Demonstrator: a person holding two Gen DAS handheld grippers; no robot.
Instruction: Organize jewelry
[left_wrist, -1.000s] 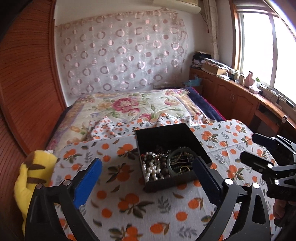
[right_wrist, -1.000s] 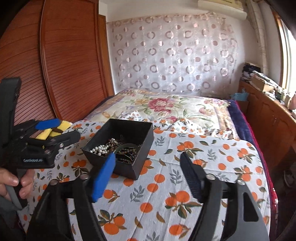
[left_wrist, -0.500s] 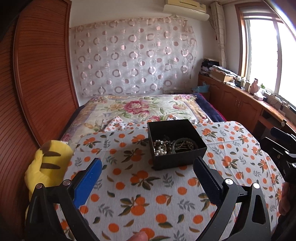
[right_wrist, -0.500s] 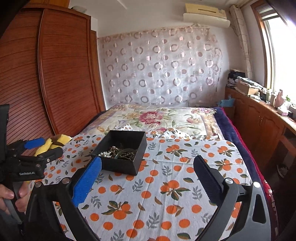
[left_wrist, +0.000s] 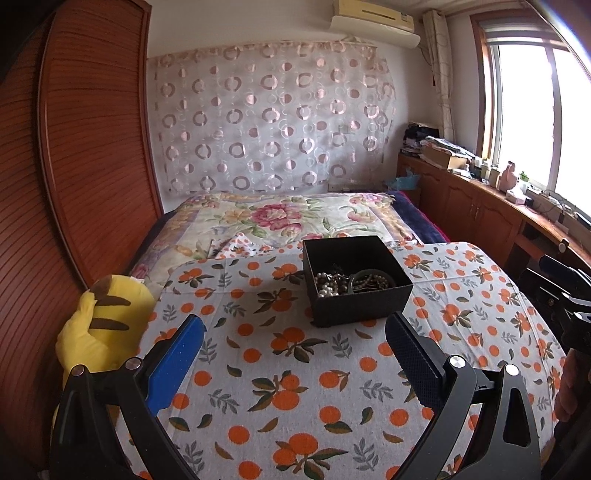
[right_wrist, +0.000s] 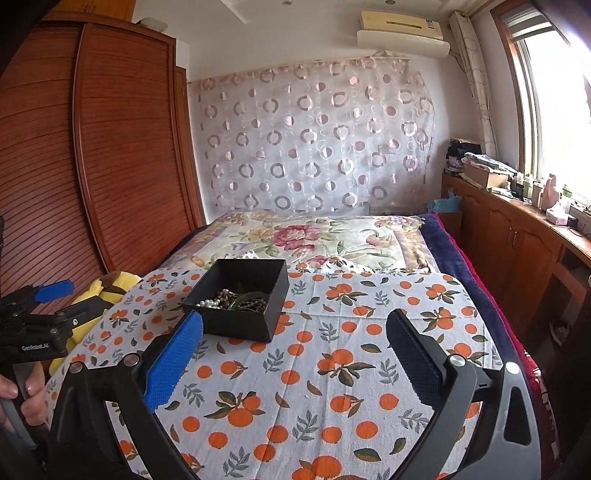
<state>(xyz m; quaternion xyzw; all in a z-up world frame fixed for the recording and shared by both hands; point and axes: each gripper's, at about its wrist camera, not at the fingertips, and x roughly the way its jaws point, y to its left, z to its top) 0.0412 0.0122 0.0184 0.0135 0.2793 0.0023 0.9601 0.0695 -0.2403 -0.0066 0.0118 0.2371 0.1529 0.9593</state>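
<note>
A black open box sits on the orange-print cloth. It holds a white pearl string, dark bead strands and a dark bangle. The box also shows in the right wrist view. My left gripper is open and empty, held back from the box on its near side. My right gripper is open and empty, near and to the right of the box. The right gripper appears at the right edge of the left wrist view, the left gripper at the left edge of the right wrist view.
A yellow plush toy lies at the cloth's left edge. A floral bedspread lies behind the box. A wooden wardrobe stands on the left. A wooden counter with clutter runs under the window at right.
Both grippers have pulled back and up from the box, which now looks smaller and farther away. Both stay open and empty. The jewelry lies in the box as before.
</note>
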